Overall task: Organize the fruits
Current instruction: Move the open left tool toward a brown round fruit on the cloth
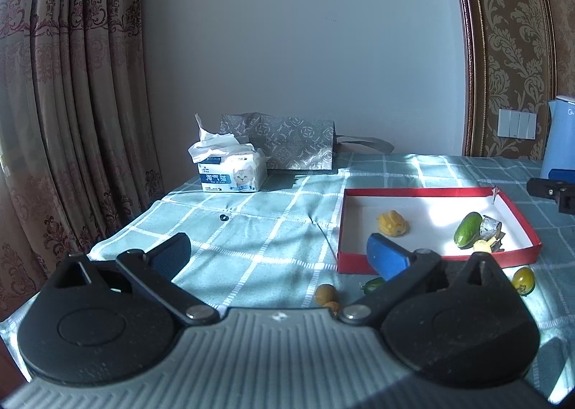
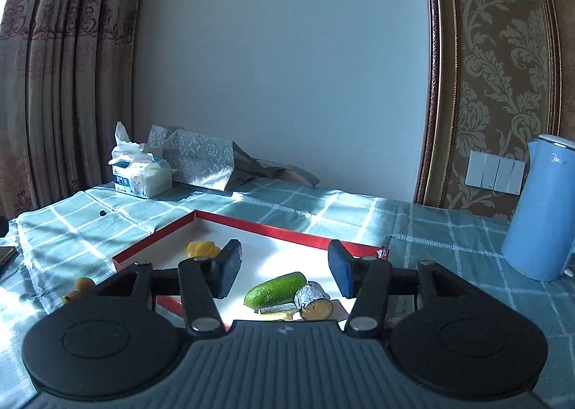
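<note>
Checked teal cloth (image 2: 107,225) covers the table, with heavy curtains at the left and a plain wall behind. At the far left stands a soft paper tissue pack (image 1: 231,171), a patterned grey bag (image 1: 294,146) behind it. The left gripper (image 1: 280,258) stands released, jaws wide and empty; two small brownish round fruits (image 1: 326,295) and a little green one (image 1: 373,285) lie on the cloth between its fingers, just outside the shallow red cardboard tray (image 2: 287,225). On the tray's white floor lie a lumpy yellow fruit (image 2: 203,249), a smooth green cucumber-like fruit (image 2: 275,288) and, touching it, a foil-wrapped stub with a yellow cut face (image 2: 314,301). The right gripper (image 2: 284,267) hangs above these two, jaws apart, grasping nothing. A glossy yellow-green round fruit (image 1: 523,279) sits right of the tray. A smooth blue kettle (image 2: 539,211) stands farthest right.
</note>
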Motion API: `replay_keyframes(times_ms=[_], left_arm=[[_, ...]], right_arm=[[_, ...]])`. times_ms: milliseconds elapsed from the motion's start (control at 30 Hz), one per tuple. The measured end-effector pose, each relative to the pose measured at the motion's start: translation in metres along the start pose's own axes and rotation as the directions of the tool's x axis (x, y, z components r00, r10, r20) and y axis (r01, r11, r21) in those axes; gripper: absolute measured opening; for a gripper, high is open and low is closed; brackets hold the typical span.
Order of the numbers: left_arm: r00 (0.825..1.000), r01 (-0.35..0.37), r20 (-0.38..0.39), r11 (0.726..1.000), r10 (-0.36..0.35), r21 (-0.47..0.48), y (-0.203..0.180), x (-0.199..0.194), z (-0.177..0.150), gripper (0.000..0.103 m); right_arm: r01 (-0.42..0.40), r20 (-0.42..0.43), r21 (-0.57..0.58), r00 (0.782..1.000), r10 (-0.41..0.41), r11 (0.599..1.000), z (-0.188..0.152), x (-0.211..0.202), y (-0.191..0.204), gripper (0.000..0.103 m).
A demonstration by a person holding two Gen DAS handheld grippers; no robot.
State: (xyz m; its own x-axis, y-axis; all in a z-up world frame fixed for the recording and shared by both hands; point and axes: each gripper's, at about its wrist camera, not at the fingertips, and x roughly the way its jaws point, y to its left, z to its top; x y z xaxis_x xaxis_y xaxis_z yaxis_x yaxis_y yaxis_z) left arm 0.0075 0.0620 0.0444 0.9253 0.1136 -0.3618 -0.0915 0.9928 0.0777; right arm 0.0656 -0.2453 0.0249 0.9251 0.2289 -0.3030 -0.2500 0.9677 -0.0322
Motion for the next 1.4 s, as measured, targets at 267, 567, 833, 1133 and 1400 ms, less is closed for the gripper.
replay_keyframes(times_ms=[267,567,833,1133,1400], left_arm=[[0.998,0.059,-0.035,0.997,-0.061,-0.048,0.017,0.008,0.015,0.103],[0.995,0.015,-0.099,0.997,-0.007,0.08,-0.032,0.041,-0.008,0.101],[0.985,-0.006,-0.173,0.996,0.021,0.088,-0.045,0.063,-0.03,0.093],[0.979,-0.013,-0.202,0.997,0.028,0.075,-0.042,0.073,-0.035,0.093],[0.968,0.033,-0.248,0.999,-0.032,-0.001,-0.019,0.086,-0.038,0.093]], right_arm=[[0.072,0.101,-0.008,0.992,-0.07,0.997,-0.02,-0.089,0.02,0.053],[0.09,0.028,-0.014,0.996,-0.089,0.996,-0.047,-0.106,0.031,0.053],[0.068,0.029,-0.018,0.997,-0.067,0.998,-0.053,-0.116,0.033,0.053],[0.077,0.003,-0.018,0.997,-0.077,0.997,-0.055,-0.115,0.031,0.053],[0.072,0.015,0.024,0.997,-0.072,0.997,-0.058,-0.118,0.022,0.053]])
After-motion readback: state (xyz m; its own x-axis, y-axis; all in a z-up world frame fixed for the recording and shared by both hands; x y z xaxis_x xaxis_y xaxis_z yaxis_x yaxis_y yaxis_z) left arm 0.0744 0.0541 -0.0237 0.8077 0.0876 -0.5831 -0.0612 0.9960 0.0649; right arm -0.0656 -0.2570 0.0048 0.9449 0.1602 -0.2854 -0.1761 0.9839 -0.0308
